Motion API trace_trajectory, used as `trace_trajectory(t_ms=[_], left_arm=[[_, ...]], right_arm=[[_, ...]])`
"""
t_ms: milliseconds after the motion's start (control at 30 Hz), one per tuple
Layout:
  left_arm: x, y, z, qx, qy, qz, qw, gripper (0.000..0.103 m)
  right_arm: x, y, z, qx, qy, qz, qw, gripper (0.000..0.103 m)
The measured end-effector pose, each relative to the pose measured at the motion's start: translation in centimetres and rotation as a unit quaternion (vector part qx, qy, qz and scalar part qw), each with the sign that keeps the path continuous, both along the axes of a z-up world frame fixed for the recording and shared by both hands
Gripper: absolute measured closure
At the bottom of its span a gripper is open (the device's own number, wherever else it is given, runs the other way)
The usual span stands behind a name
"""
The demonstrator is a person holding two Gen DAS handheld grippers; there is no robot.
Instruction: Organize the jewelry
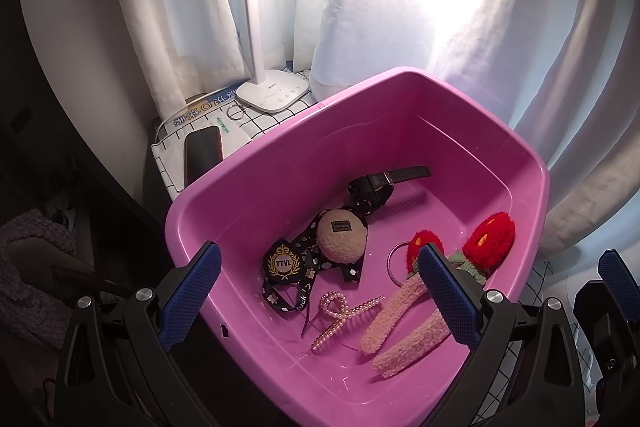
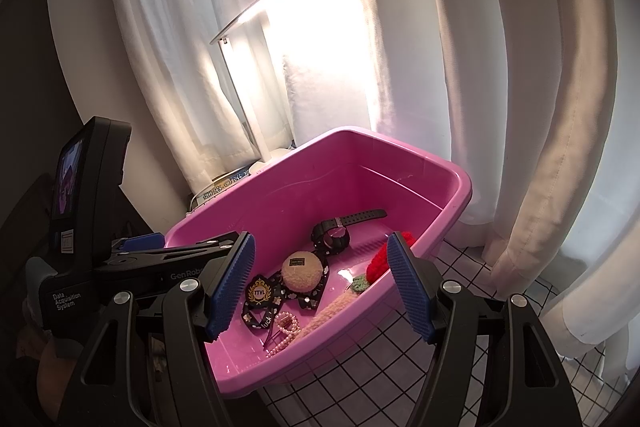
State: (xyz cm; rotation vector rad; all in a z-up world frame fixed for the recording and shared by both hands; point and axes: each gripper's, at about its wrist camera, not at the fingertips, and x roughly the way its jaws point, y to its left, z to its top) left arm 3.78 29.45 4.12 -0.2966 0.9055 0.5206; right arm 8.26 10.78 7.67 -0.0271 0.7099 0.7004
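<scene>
1. Both tools, left and right, hover with fingers wide apart, gripping nothing, over the pink basin's near rim.
2. Inside lie a pearl clip, black watch, cream pom-pom bow and red plush flowers.
3. Bow badge reads "TTVL"; the left tool's body reads "Data Acquisition System".

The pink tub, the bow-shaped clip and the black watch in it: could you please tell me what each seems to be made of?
The pink tub looks like moulded plastic, smooth and slightly glossy, with light glinting off its walls. The bow-shaped clip appears covered in small pearly beads, likely faux pearl; its frame is hard to make out. The black watch seems to have a matte ribbed strap, probably rubber or resin.
</scene>
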Motion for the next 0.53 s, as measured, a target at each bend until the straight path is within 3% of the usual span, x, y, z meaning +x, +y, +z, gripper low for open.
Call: trace_trajectory(t_ms=[167, 533], left_arm=[[-0.35, -0.05, 0.29, 0.000, -0.018, -0.005, 0.9998, 0.007], [-0.35, 0.15, 0.27, 0.000, -0.006, 0.001, 1.0000, 0.006]], right_arm=[[-0.06, -0.04, 0.02, 0.000, -0.001, 0.002, 1.000, 0.038], [-0.29, -0.02, -0.01, 0.001, -0.002, 0.002, 1.000, 0.038]])
